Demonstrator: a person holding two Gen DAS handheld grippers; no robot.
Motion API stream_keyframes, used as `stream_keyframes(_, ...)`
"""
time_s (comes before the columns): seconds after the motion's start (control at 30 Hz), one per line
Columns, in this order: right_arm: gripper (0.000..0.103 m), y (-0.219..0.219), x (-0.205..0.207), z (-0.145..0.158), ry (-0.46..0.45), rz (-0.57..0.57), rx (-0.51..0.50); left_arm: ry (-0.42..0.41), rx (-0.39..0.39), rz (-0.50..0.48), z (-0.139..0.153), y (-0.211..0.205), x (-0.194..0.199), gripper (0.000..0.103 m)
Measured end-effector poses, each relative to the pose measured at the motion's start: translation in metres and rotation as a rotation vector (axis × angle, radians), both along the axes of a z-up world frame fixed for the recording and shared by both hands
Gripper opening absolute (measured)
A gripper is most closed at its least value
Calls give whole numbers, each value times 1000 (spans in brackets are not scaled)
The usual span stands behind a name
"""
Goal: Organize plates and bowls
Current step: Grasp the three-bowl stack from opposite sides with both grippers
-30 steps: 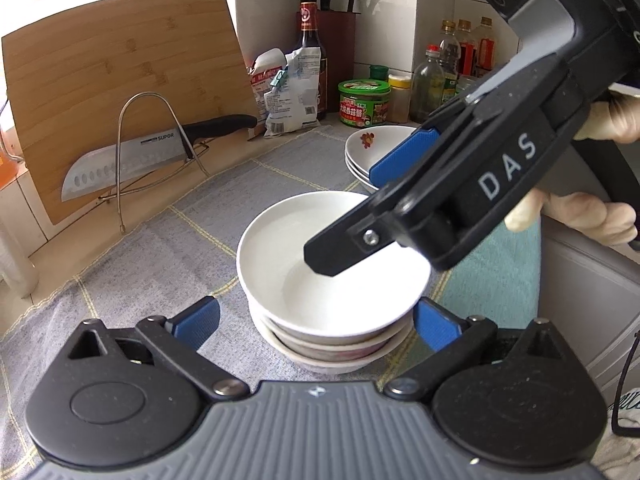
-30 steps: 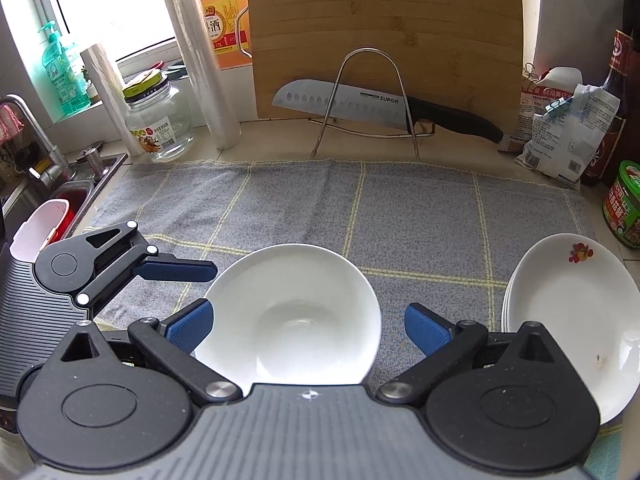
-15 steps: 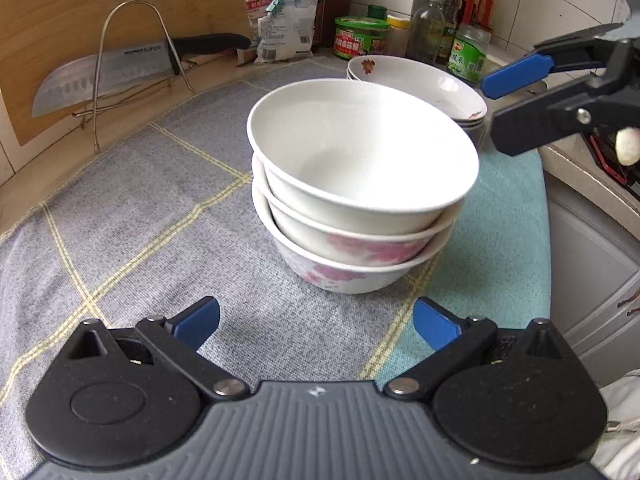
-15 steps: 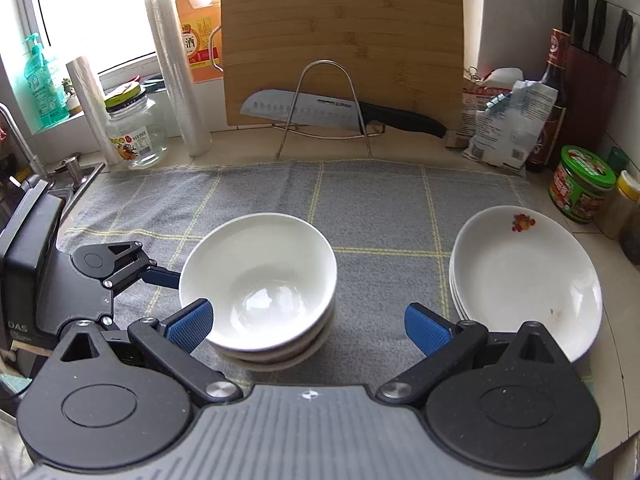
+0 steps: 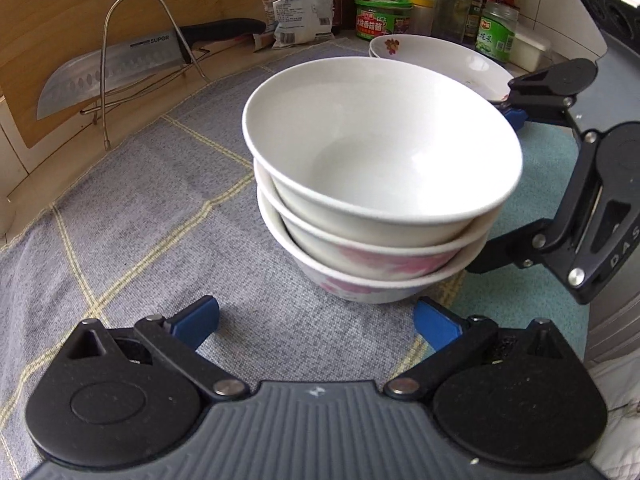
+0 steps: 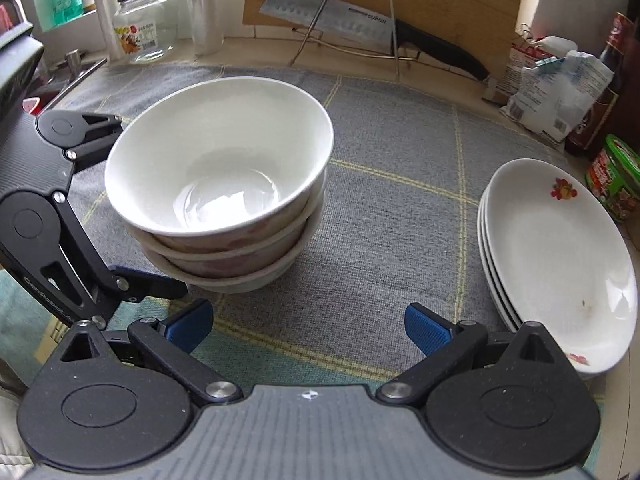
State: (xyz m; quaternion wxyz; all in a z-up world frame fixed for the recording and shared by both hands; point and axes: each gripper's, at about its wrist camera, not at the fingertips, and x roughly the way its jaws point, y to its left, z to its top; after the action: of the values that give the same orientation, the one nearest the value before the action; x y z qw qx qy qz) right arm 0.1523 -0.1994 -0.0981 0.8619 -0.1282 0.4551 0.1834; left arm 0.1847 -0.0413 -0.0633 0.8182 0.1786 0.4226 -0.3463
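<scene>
- Left gripper (image 5: 316, 322): jaws spread wide, nothing between the blue pads. It sits low over the grey checked cloth (image 5: 132, 216), just short of the bowl stack.
- Right gripper (image 6: 308, 322): jaws likewise spread wide and empty, low over the same cloth, with the bowl stack ahead and to its left.
- Bowl stack (image 5: 380, 184): three nested bowls, directly ahead of the left gripper, standing upright on the cloth with the openings up. The top bowl is plain white and sits slightly tilted in the one below; the two lower bowls carry a pink pattern.
- Obstruction: in the left wrist view the right gripper's linkage reaches in from the right, one finger behind the stack's rim and one close beside its base. Contact with the bowls cannot be confirmed.
- Plate stack (image 6: 556, 256): ahead and to the right of the right gripper, well apart from the bowls. Shallow white plates with a small flower motif, lying flat; the near edge is hidden behind the gripper body, and the plate count is unclear.
- Beyond the bowls: a knife (image 6: 356, 26) lies in a wire rack (image 6: 360, 12) against a wooden cutting board (image 5: 60, 12) at the back of the bench.
- Far right of the right gripper: food bags (image 6: 556, 80), a dark bottle, and a green-lidded tub, cut off by the frame edge.
- Far left: a glass jar (image 6: 142, 26), partly blurred.
</scene>
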Motion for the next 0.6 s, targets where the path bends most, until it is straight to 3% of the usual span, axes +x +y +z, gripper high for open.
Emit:
stream_keyframes(0.4,103,-9,19,-18,-27,244,34,6,11,84,-1,-6,-2,103)
stream_keyframes(0.6,103,-15,14,-20,-74,261,63,-7,-4,19,-2,-4,-1,103)
